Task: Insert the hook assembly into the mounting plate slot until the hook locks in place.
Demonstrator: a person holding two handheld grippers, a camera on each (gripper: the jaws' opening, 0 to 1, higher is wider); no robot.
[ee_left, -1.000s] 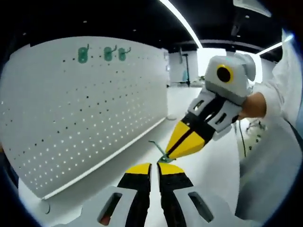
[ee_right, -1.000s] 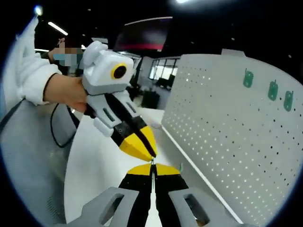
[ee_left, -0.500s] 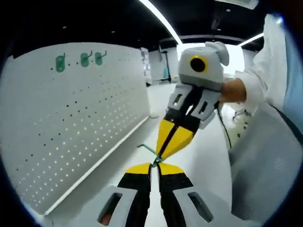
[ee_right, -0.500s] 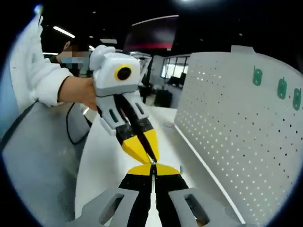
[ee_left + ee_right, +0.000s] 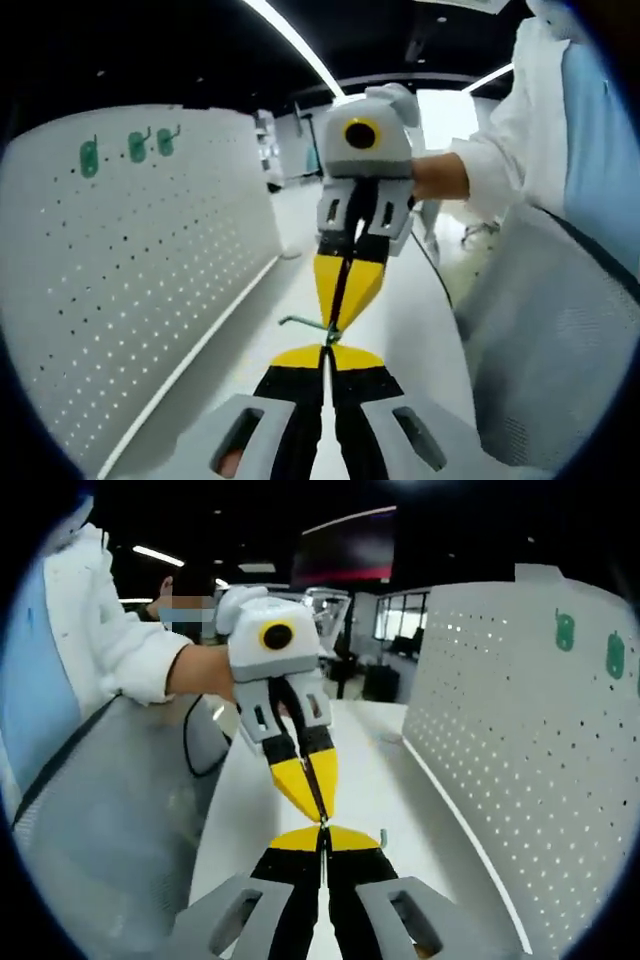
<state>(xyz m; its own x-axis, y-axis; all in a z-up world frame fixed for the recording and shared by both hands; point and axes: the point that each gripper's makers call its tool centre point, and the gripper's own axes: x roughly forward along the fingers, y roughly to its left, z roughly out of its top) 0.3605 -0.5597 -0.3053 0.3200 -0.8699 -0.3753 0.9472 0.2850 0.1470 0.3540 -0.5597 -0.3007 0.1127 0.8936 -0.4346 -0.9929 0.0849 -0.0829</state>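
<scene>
The left gripper [image 5: 326,352] and the right gripper [image 5: 322,831] were both closed, tip to tip, on one small green hook [image 5: 305,324]. In the left gripper view its wire stuck out toward 9 o'clock from the meeting tips. The white pegboard [image 5: 120,270] stood at 9 o'clock in that view, well apart from the hook, with three green hooks [image 5: 128,148] already hanging near its top at 10 o'clock. In my judgement the insertion had not begun: the hook was not yet brought to the board or locked in.
</scene>
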